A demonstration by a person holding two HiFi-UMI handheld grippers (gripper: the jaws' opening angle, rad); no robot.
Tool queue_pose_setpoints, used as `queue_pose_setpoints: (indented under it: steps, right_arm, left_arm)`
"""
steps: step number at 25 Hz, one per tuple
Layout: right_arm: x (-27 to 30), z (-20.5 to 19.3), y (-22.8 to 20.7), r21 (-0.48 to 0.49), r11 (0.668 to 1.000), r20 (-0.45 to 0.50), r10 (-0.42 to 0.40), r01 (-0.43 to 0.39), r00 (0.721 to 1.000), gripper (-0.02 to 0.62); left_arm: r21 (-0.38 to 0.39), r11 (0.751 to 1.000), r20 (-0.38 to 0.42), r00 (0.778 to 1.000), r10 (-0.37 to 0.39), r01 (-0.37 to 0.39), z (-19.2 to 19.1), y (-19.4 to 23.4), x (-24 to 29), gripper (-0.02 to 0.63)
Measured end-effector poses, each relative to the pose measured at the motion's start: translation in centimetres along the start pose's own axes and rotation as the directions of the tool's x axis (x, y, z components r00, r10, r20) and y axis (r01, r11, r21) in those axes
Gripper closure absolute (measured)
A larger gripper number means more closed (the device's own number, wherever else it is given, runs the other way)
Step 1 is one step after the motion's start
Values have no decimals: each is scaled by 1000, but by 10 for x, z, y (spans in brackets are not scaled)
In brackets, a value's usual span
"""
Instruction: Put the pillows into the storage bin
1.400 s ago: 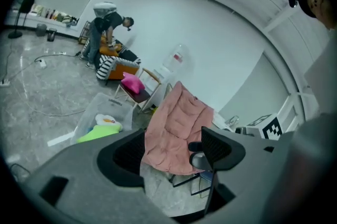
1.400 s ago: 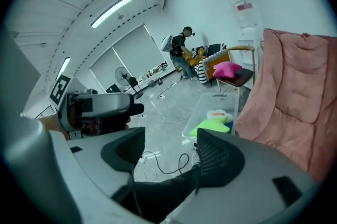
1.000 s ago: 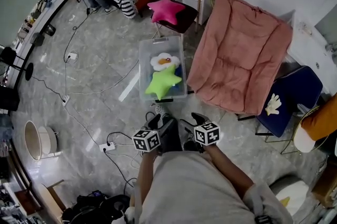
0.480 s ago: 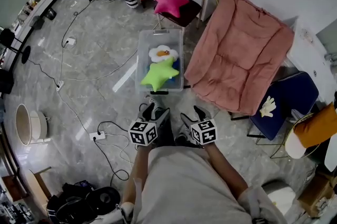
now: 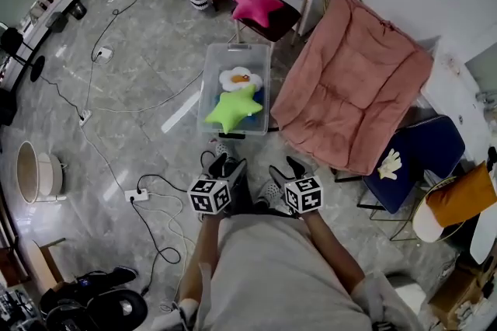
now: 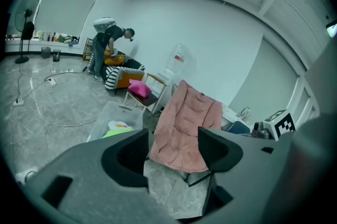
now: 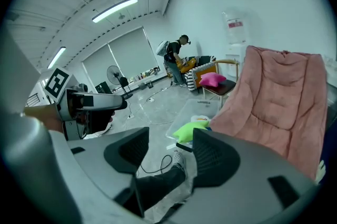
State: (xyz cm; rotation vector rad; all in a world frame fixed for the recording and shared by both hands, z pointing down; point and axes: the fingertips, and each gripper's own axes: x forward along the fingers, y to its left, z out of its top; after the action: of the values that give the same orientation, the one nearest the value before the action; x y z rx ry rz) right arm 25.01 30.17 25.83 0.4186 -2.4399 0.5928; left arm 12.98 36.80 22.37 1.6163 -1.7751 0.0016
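head view shifted since earlier | left tongs (image 6: 171, 144) empty, closing | right tongs (image 7: 169, 150) empty, closing | green pillow (image 5: 233, 109) in bin (image 5: 210, 67)

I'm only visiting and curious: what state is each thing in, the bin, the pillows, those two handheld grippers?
storage bin, open, part filled.
green star pillow, in the bin.
white flower pillow, in the bin.
pink star pillow, not binned, on a chair.
white hand-shaped pillow, not binned, on a blue chair.
left gripper, empty, fingers closing.
right gripper, empty, fingers closing.
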Motion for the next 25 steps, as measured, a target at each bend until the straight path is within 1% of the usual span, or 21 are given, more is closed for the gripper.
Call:
queue_pose_setpoints:
  steps: [3, 4, 5, 6, 7, 9, 10, 11, 16, 19, 22, 25]
  right_arm:
    - [-8, 4, -6, -52, 998, 31, -41, 42, 999, 376]
    - [-11, 5, -6, -63, 997, 41, -48, 51, 998, 377]
    - [-12, 6, -6, -62, 997, 49, -50, 53, 998, 384]
    - [-14, 6, -5, -53, 997, 56, -49, 52, 997, 407]
    - [-14, 4, -5, -41, 998, 59, -47, 49, 997, 426]
    - [-16, 1, -7, -23, 999, 60, -45, 46, 997, 434]
    - [-17, 0, -8, -17, 999, 61, -44, 45, 997, 454]
    - [-18, -1, -9, -9, 999, 62, -43, 43, 997, 474]
    - [-18, -10, -7, 9, 999, 53, -34, 33, 998, 531]
    - [-16, -9, -9, 23, 999, 58, -29, 28, 998, 573]
    - [-14, -8, -8, 36, 999, 61, -23, 21, 998, 581]
    - [-13, -5, -8, 29, 999, 65, -17, 15, 998, 583]
  left_arm:
    - [2, 1000, -2, 1000, 10, -10, -3, -1, 3, 342]
    - [3, 1000, 2, 1000, 12, -12, -2, -1, 2, 361]
    - [5, 1000, 7, 1000, 14, -14, -1, -1, 1, 381]
    - [9, 1000, 13, 1000, 18, -18, 0, -1, 0, 411]
    - [13, 1000, 19, 1000, 20, -21, 1, -1, -1, 428]
    - [21, 999, 28, 999, 28, -28, 2, -2, -1, 459]
    - [24, 999, 31, 999, 33, -34, 1, -3, -1, 484]
    - [25, 999, 31, 999, 40, -40, 1, -4, -2, 502]
    - [18, 998, 20, 998, 57, -58, -9, 2, -7, 581]
    - [9, 998, 25, 998, 59, -59, -7, 5, -8, 589]
    - [9, 998, 12, 998, 58, -58, -8, 5, -8, 588]
    - [10, 999, -1, 999, 52, -52, -9, 4, -4, 588]
